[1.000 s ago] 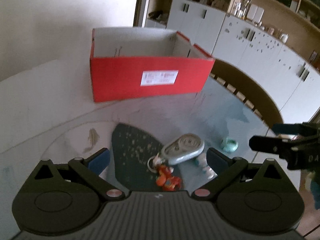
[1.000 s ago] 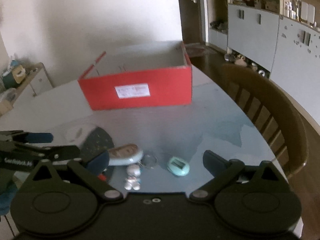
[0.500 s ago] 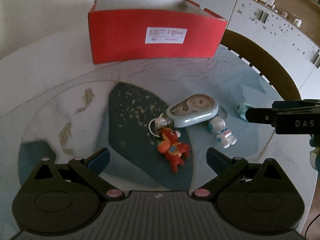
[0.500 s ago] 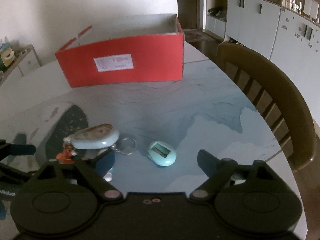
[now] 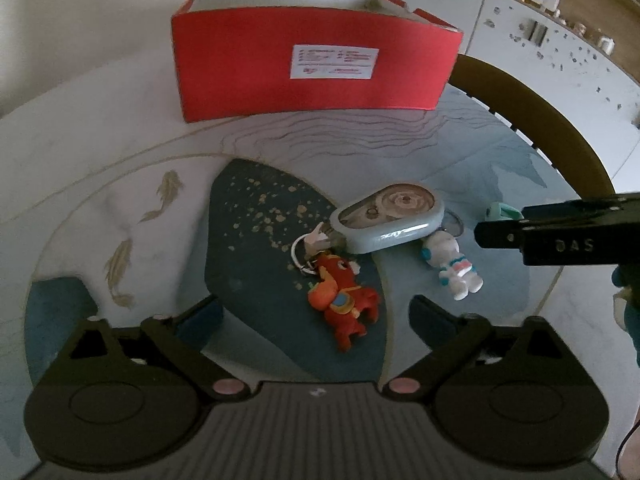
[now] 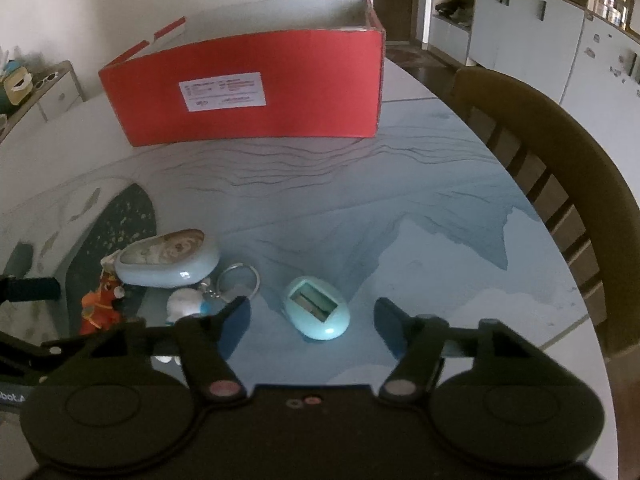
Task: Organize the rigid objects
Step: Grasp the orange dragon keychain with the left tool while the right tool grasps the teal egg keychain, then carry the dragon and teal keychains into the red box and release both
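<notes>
A red open-topped box [image 5: 312, 68] [image 6: 248, 88] stands at the back of the patterned table. A red-orange toy keychain [image 5: 344, 304] lies between the fingers of my left gripper [image 5: 314, 316]. Its jaws are closing and the pads stand clear of the toy. Beside the toy are a light blue tape dispenser [image 5: 390, 216] and a small white astronaut figure [image 5: 452, 268]. A turquoise egg-shaped gadget [image 6: 316, 308] sits between the fingers of my right gripper [image 6: 312, 316]. Those jaws are closing too, with gaps left on both sides.
A wooden chair [image 6: 560, 168] stands at the table's right edge [image 6: 576, 320]. White cabinets [image 5: 540, 40] line the far wall. A finger [image 5: 560, 236] of the right gripper reaches in from the right in the left wrist view, close to the astronaut.
Both grippers have sunk toward the table and tilted further down. The right jaws have narrowed a lot around the turquoise egg. The left jaws have narrowed slightly.
</notes>
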The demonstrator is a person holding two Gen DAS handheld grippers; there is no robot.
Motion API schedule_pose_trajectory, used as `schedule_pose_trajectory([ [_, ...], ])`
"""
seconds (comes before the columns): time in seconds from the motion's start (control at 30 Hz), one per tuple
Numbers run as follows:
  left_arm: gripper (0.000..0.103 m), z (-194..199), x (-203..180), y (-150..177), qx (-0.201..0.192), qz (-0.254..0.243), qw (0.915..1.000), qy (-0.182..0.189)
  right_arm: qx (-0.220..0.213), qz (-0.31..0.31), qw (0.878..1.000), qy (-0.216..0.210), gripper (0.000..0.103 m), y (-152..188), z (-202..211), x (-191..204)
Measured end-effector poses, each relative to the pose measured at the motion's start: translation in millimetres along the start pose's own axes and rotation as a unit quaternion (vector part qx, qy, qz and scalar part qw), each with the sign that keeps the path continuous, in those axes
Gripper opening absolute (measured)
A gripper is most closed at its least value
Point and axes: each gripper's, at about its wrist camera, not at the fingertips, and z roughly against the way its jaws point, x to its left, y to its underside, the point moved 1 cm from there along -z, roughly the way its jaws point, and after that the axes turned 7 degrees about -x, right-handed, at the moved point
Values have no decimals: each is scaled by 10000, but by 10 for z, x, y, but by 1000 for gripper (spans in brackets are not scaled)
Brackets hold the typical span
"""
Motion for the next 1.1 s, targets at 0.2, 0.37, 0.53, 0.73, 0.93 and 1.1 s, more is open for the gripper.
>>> schedule_pose_trajectory([
  [0.2, 61, 4, -106, -11, -81, -306, 9995, -48, 6, 156, 9999, 30, 54, -31, -40, 22],
  [0.37, 39, 7, -184, -24, -140, -569, 9980, -232, 4, 377, 9992, 128, 42, -30, -45, 76],
  [0.53, 38, 13, -222, -34, -166, -666, 9974, -235, 9, 424, 9989, 180, 36, -41, -43, 94],
  [0.73, 38, 20, -206, -50, -120, -592, 9979, -231, 28, 420, 9989, 196, 36, -34, -3, 115],
  [0.93, 38, 94, -162, -74, -136, -441, 9988, -138, -18, 248, 9997, 69, 36, -43, 109, 139],
  [1.1, 38, 206, -156, -115, -223, -406, 9989, -24, -95, 141, 9998, -56, 36, -63, 239, 198],
])
